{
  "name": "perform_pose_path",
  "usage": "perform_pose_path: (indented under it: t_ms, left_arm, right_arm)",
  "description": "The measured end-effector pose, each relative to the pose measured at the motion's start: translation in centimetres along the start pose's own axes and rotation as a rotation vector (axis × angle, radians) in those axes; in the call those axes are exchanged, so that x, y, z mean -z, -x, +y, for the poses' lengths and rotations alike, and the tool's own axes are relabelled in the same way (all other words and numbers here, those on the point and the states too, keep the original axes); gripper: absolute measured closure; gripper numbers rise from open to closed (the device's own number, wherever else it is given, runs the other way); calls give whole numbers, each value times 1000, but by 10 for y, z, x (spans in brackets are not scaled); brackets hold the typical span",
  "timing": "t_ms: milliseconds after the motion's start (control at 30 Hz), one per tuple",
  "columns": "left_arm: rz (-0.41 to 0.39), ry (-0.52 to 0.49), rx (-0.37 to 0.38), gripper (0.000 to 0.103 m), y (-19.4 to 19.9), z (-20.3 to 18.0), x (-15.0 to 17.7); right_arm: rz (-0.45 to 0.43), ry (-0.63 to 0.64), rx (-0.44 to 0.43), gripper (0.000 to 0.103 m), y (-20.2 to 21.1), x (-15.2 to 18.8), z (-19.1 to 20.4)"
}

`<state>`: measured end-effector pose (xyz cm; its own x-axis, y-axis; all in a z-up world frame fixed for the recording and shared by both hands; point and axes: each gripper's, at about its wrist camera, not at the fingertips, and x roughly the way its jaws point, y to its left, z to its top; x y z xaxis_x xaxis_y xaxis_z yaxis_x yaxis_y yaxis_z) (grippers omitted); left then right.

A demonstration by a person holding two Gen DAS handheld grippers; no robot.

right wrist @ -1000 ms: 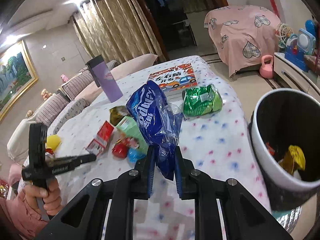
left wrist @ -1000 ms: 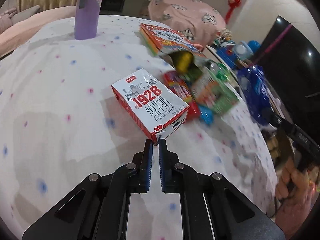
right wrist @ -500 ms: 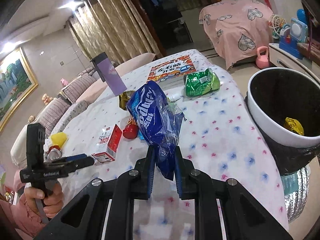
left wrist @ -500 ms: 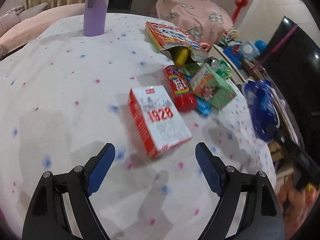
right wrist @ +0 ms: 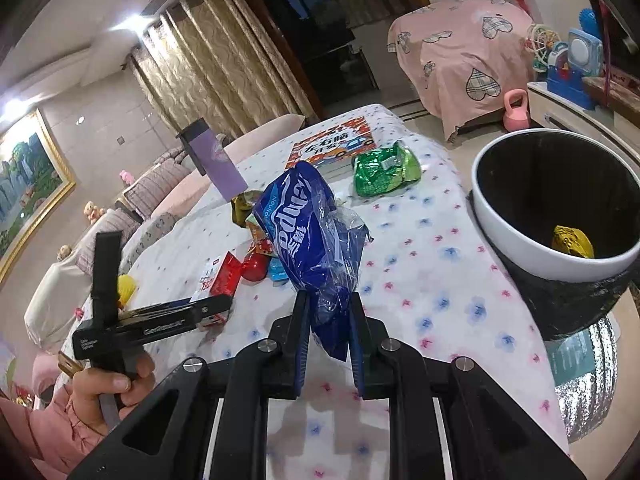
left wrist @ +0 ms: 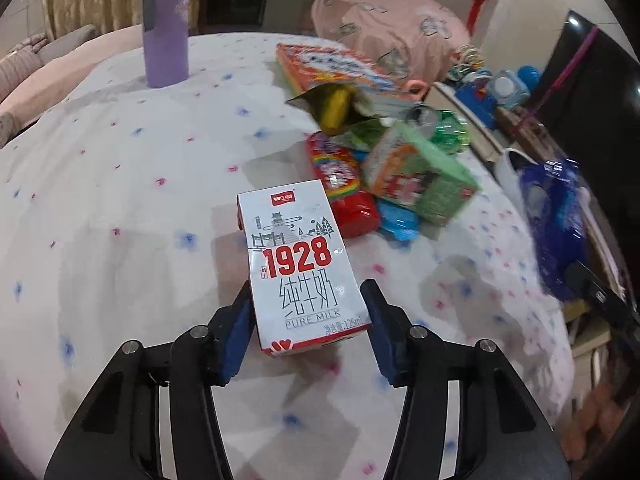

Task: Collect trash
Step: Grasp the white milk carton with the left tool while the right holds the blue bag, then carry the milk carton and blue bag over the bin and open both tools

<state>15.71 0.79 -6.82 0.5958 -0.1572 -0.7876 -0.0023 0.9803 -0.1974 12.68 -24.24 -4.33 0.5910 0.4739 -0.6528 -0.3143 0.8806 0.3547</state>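
The left gripper (left wrist: pixel 308 322), jaws just closing, brackets a white-and-red milk carton (left wrist: pixel 298 266) on the bench (left wrist: pixel 120 200); contact unclear. The right gripper (right wrist: pixel 329 334) pinches a crinkled blue plastic bag (right wrist: pixel 310 236), hiding the trash behind.

The purple bottle (left wrist: pixel 166 28) at the table's far edge is cut off by the top of the left wrist picture, so its cap is out of sight. The milk carton (left wrist: pixel 302 268) hides the tablecloth beneath it and part of the red wrapper (left wrist: pixel 344 188) behind. The blue plastic bag (left wrist: pixel 556 220) near the table's right edge is smeared with blur there, its print unreadable. In the right wrist picture that bag (right wrist: pixel 312 232) covers most of the litter pile, and the bin (right wrist: pixel 560 208) runs off the right edge. Small print on the green box (left wrist: pixel 420 180) is too blurred to read.
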Motion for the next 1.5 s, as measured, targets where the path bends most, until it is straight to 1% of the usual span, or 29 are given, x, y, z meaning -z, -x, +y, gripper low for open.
perform_pose_path:
  t_ms: [100, 333, 567, 833, 1000, 1233, 1500]
  left_arm:
    - [-8, -45, 41, 53, 12, -18, 9]
    - [-61, -141, 122, 54, 32, -67, 6]
    - [-70, -226, 175, 54, 25, -112, -6]
    - [-74, -313, 209, 54, 9, -163, -20]
    - [-69, -348, 223, 54, 0, -185, -27]
    - [-73, -379, 243, 54, -8, -212, -39]
    - [-76, -400, 258, 54, -25, -243, -64]
  right_arm:
    - [-13, -30, 4, 86, 6, 1, -9]
    - [-25, -87, 39, 86, 21, 5, -29]
    - [-59, -134, 82, 86, 44, 4, -49]
    - [-100, -189, 151, 85, 69, -2, -81]
    - [-121, -218, 183, 85, 80, -8, -98]
    - [-132, -215, 222, 85, 84, -25, -113]
    - [-127, -207, 255, 85, 82, -49, -134]
